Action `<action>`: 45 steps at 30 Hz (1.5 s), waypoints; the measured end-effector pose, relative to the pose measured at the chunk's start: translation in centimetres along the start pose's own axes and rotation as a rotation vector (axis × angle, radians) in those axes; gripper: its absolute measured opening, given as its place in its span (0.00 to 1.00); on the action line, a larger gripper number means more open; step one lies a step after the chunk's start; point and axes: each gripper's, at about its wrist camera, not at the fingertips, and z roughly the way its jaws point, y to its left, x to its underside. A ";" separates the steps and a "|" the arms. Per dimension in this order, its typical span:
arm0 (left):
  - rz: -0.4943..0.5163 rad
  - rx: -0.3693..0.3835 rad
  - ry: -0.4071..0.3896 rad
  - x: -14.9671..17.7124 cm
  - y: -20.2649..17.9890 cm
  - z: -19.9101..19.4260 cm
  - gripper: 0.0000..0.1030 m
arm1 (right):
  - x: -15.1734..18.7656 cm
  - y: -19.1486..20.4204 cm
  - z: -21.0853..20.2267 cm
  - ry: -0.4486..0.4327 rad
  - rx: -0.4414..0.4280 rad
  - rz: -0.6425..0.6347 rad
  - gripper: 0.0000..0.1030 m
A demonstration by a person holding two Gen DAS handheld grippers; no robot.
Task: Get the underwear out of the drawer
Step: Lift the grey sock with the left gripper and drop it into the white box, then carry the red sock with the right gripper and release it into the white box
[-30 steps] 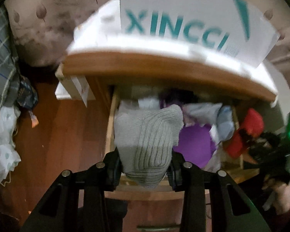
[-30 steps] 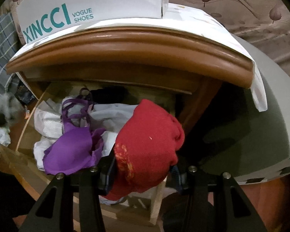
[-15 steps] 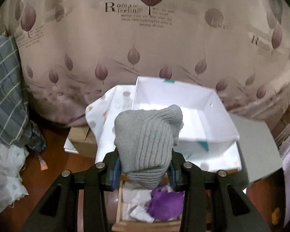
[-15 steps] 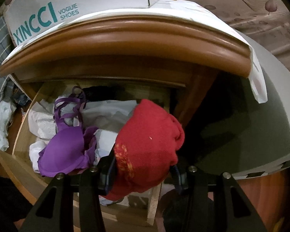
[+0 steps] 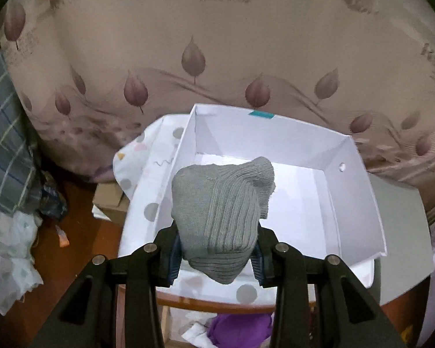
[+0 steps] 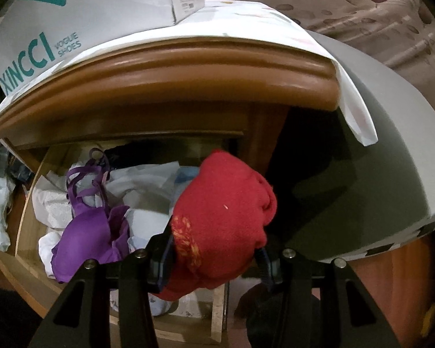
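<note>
My left gripper is shut on a grey ribbed knit garment, held above the near left part of an open white shoe box on the nightstand top. Below the nightstand edge, a strip of the open drawer shows with purple cloth in it. In the right wrist view, my right gripper is shut on a red garment over the right end of the open wooden drawer. A purple bra and white and pale blue clothes lie in the drawer.
The wooden nightstand top overhangs the drawer, covered by a dotted white cloth. A leaf-patterned bed cover rises behind. A grey panel stands right of the nightstand. Plaid fabric and white cloth lie left on the floor.
My left gripper has risen with the grey garment from drawer level to above the shoe box, whose inside now shows. The right gripper stays over the drawer with the red garment, rolled slightly.
</note>
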 end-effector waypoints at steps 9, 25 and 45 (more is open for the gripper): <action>0.012 -0.057 0.130 -0.5 -0.9 5.8 0.36 | 0.0 -0.2 0.3 0.009 -0.015 0.009 0.47; 0.070 -0.028 0.106 -0.2 -1.2 5.9 0.69 | 0.1 0.2 0.6 0.018 -0.007 -0.008 0.47; -0.211 -0.236 -0.110 15.6 10.8 0.8 0.87 | 0.6 1.1 -0.7 -0.003 0.022 -0.062 0.47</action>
